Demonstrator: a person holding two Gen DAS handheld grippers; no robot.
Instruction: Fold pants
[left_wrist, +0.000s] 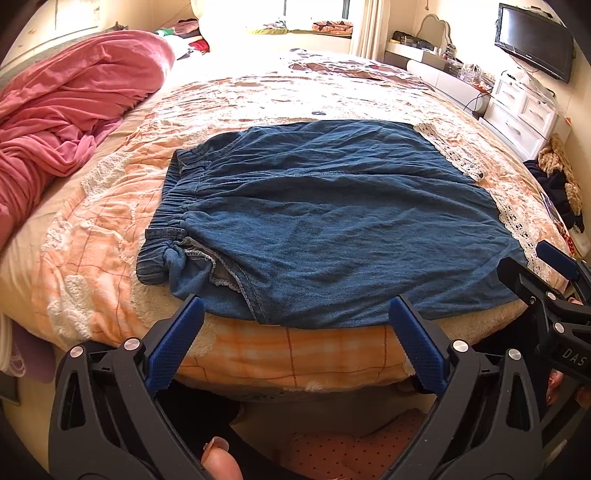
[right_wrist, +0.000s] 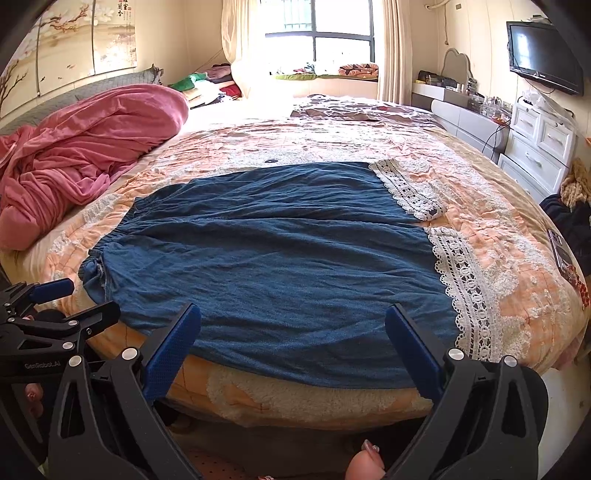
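A: What takes up most of the view?

B: A wide bed with a quilted peach-and-orange checked cover (left_wrist: 110, 236) (right_wrist: 491, 206). A crumpled pink blanket (left_wrist: 62, 110) (right_wrist: 85, 147) is heaped along its left side, near the headboard wall.

A: And the pants?

B: The dark blue denim pants with white lace hems (left_wrist: 332, 221) (right_wrist: 277, 251) lie spread flat across the near part of the bed, well apart from the blanket. The gathered elastic waistband (left_wrist: 173, 210) points left; the lace-trimmed leg ends (right_wrist: 465, 288) point right. The nearer leg reaches the bed's front edge; the farther leg's lace hem lies beyond it, with a strip of cover showing between the two hems. At the near left corner the fabric is turned over, showing an inner seam.

A: Anything else in the room?

B: A white chest of drawers (right_wrist: 543, 144) by the right wall, and a black flat television (left_wrist: 535, 40) mounted above it.

A: The claws?

B: The left gripper (left_wrist: 295, 314) is spread wide, grasping nothing, poised at the front edge by the waist end. The right gripper (right_wrist: 291, 325) is likewise released, its blue-padded fingers (right_wrist: 173, 347) parted over the near leg. I cannot tell whether either touches the cloth.
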